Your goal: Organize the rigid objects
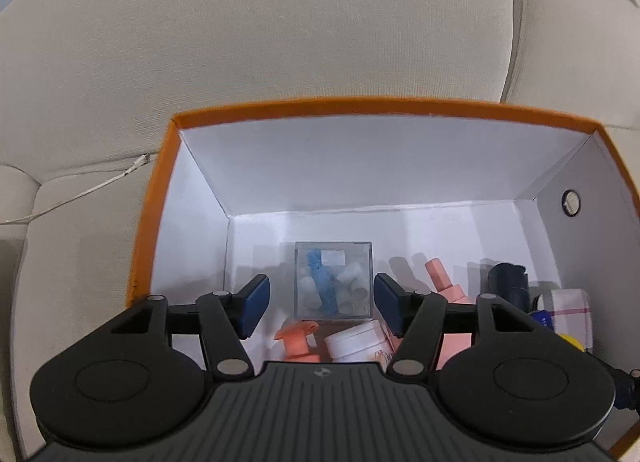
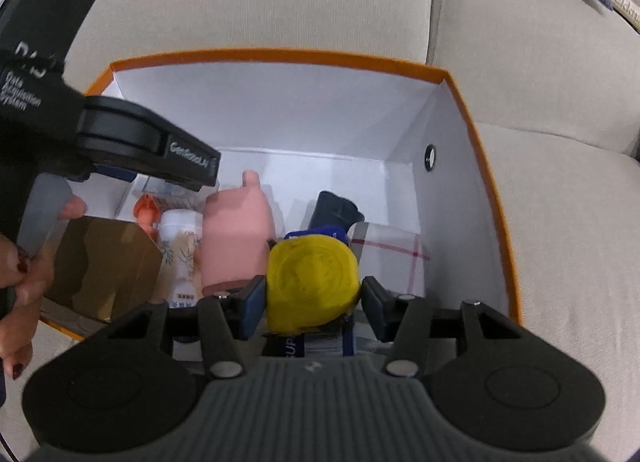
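Observation:
An orange box with white inner walls (image 1: 360, 165) (image 2: 280, 101) sits on a beige sofa and holds several objects. In the left wrist view my left gripper (image 1: 320, 304) is open and empty above a clear cube case (image 1: 334, 280) with a blue piece inside. Below it lie an orange pump top (image 1: 296, 340) and a white jar (image 1: 356, 342). In the right wrist view my right gripper (image 2: 314, 302) has its jaws around a yellow-capped container (image 2: 312, 282) with a blue label; a small gap shows at the right pad. A pink bottle (image 2: 236, 238) stands beside it.
A dark bottle (image 2: 336, 213) and a white box with red lines (image 2: 392, 258) lie at the box's right. A brown cardboard box (image 2: 100, 262) is at the left, below the left gripper's body (image 2: 120, 133). Sofa cushions (image 2: 560, 242) surround the box.

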A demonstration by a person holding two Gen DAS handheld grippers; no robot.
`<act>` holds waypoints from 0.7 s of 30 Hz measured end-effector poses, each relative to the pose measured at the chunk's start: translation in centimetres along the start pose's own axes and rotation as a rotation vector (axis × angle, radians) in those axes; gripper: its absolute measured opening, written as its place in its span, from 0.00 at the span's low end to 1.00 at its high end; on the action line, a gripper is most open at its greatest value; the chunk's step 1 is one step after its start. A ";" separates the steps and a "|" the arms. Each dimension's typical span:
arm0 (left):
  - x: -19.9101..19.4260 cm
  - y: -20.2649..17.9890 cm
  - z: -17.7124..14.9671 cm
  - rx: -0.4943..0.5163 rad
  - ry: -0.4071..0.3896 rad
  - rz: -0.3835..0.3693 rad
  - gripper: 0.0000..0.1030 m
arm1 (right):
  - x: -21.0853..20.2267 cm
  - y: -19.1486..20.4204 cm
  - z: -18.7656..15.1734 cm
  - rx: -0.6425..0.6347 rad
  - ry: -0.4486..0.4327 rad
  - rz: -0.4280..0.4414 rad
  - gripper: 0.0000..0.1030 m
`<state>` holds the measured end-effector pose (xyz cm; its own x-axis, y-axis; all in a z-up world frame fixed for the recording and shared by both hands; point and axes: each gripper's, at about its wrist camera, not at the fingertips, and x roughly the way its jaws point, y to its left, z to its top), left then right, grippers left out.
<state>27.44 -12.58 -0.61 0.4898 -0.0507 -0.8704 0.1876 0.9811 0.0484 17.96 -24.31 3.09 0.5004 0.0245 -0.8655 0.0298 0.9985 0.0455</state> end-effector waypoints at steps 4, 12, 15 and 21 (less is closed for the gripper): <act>-2.0 0.3 0.1 -0.019 -0.035 -0.015 0.69 | -1.2 -0.1 0.2 0.005 -0.033 0.005 0.57; -9.7 0.2 -0.7 -0.002 -0.149 -0.010 0.75 | -4.3 -0.5 -0.4 0.016 -0.069 0.023 0.59; -12.5 0.2 -2.0 -0.001 -0.172 -0.001 0.75 | -6.2 -0.8 -1.0 0.013 -0.082 0.038 0.60; -16.4 0.7 -6.6 -0.034 -0.207 0.020 0.83 | -9.1 -0.7 -2.6 -0.015 -0.123 -0.010 0.64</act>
<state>13.97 -9.82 10.45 0.6581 -0.0645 -0.7502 0.1484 0.9879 0.0452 11.16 -25.06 9.60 0.6022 0.0093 -0.7983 0.0225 0.9993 0.0286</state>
